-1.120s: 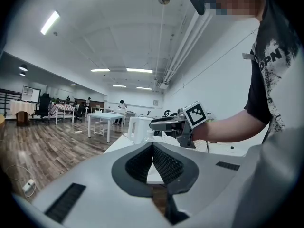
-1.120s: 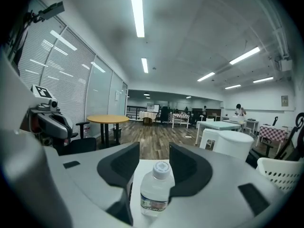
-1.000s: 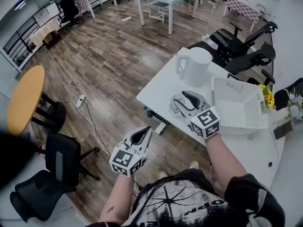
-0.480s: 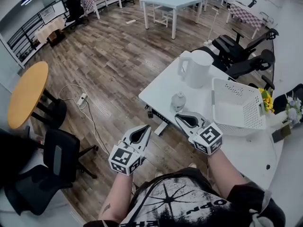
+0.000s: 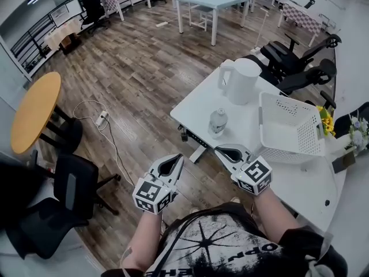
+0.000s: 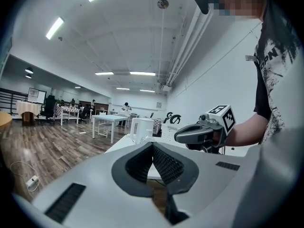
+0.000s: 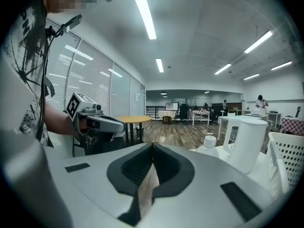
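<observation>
Our desk point(image 5: 199, 105) carries a basket point(image 5: 286, 133), a jug point(image 5: 242, 82) and a bottle point(image 5: 217, 122) near the edge closest to us. Our right gripper point(image 5: 223, 150) hovers near the bottle. Our left gripper point(image 5: 179, 157) hangs off the desk. Both have fingers pressed together, holding nothing.

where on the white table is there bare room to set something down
Bare: the table corner left of the bottle, out to its edge, and the near stretch between the basket and the person, right of the right gripper. Crowded: the far end, where the kettle stands close to the basket, and the flowers at the right edge.
</observation>
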A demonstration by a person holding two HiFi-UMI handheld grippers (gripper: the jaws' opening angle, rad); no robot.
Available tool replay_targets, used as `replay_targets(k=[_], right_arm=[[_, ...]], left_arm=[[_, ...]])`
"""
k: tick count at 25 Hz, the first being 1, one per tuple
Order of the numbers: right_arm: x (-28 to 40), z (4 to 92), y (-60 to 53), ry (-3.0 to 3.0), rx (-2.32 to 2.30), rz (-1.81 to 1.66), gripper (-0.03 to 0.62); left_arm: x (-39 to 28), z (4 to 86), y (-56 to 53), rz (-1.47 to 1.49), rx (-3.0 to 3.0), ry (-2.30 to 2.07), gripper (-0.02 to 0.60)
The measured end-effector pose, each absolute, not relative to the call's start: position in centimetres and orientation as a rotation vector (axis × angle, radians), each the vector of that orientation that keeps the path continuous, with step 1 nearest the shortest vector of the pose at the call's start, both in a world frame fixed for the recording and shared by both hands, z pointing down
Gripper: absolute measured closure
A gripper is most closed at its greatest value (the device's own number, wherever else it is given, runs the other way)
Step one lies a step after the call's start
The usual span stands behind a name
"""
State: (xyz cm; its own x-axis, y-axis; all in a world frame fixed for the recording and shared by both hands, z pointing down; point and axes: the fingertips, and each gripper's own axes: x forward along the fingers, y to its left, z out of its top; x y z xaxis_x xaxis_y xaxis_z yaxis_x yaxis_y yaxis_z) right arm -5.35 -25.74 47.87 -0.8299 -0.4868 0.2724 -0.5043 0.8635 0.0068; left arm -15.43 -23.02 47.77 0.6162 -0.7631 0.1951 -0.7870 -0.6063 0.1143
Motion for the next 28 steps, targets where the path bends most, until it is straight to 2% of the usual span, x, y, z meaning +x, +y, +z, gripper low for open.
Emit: replay_targets(k=[28], right_arm=[[-6.5, 47.9, -24.3, -2.775, 0.723, 0.062, 0.572]], left_arm=[[-15.8, 47.2, -21.7, 0.2, 2.667, -1.297, 0.571]])
